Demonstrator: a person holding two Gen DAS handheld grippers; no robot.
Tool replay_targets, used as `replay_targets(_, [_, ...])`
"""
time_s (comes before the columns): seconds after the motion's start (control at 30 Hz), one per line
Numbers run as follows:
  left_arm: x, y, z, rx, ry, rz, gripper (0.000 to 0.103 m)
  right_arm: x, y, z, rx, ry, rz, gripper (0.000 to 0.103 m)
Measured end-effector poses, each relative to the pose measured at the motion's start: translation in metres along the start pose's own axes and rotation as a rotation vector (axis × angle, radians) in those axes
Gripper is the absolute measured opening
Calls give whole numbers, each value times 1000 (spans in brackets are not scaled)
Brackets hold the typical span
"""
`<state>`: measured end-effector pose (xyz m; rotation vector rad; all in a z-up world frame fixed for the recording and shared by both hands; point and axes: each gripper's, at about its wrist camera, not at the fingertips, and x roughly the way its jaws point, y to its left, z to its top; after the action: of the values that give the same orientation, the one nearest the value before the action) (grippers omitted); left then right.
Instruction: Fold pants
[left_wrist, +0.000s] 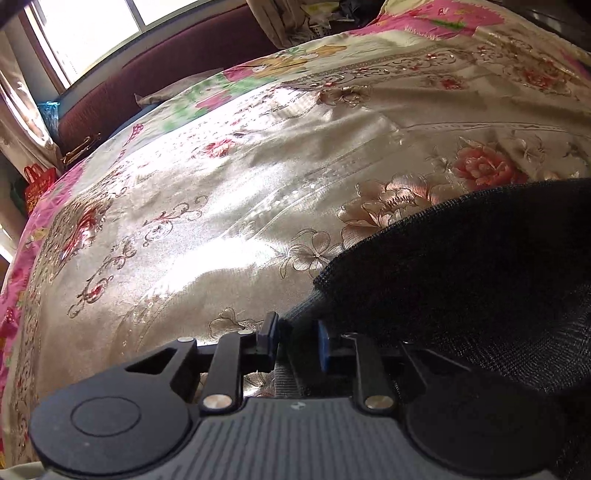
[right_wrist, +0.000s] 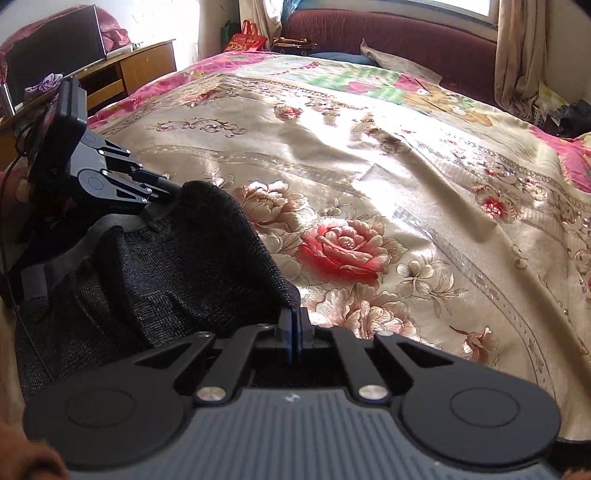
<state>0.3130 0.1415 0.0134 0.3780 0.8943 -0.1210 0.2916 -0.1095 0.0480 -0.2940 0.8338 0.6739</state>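
The dark charcoal knitted pants lie bunched at the lower left of the right wrist view, on the near edge of the bed, with a grey elastic waistband sagging across them; in the left wrist view the same cloth fills the lower right. The right gripper has its blue-padded jaws pressed together on a thin edge of the fabric at the bottom centre of its own view; the left gripper, seen also at the middle left of the right wrist view, is clamped on a thicker fold by the waistband, its jaws a little apart around the cloth. The step in hand looks like lifting the pants by two points to spread them flat; to do it well, both grips should hold firm and rise evenly, the hands drawing apart so the cloth hangs without twist, and then carry it toward the middle of the bed; if the thin edge slips from the right jaws the pants will drop in a heap.

Around them the shiny cream satin bedspread with pink and red embroidered flowers is smooth and slippery-looking, with only soft creases, so nothing on it blocks the laying-out; a maroon upholstered headboard runs along the top; a wooden cabinet stands at the upper left and a red shopping bag beside it, both well apart from the work.
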Motion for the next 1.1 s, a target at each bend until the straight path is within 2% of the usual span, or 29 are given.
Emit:
replay_targets(0.1, [-6,-2,1,10,-5,12,35,-3,1,1,2,-3,-15,3])
replay_targets(0.17, [-21,1,1,-6,-38,5,33,-14,2,0,-2,-21,-16,2])
replay_targets(0.3, [-71,12,-11,-78,-139,-42,30,-70,14,-9,25,-86,21,3])
replay_targets(0.37, [-112,16,-33,-137,-210,-86,29,-106,32,-25,15,-113,62,3])
replay_targets(0.43, [-148,14,-62,-164,-255,-100,29,-137,56,-47,-7,-118,98,2])
replay_targets(0.5, [-174,9,-94,-185,-259,-103,29,-157,78,-71,-17,-115,150,0])
replay_targets(0.6, [-189,-4,-138,-203,-215,-111,29,-147,112,-111,24,-35,230,0])
replay_targets(0.7, [-181,-23,-174,-187,-123,-79,25,-114,135,-140,40,71,263,0])
replay_targets(0.8, [-175,-35,-195,-177,-85,-31,25,-104,149,-147,-53,79,175,1])
replay_targets(0.87, [-179,-41,-200,-192,-101,-29,25,-103,147,-144,-94,45,101,3])
replay_targets(0.9, [-182,-42,-199,-208,-118,-40,25,-104,140,-141,-76,40,77,8])
replay_targets(0.97, [-187,-40,-196,-265,-154,-80,30,-103,120,-133,27,31,75,8])
replay_targets(1.03, [-189,-38,-192,-304,-185,-93,41,-103,98,-126,144,5,87,9])
replay_targets(1.07, [-187,-36,-192,-322,-196,-97,45,-102,88,-123,198,-7,85,13])
replay_targets(1.1, [-184,-35,-189,-336,-195,-100,46,-101,79,-120,242,-11,85,24])
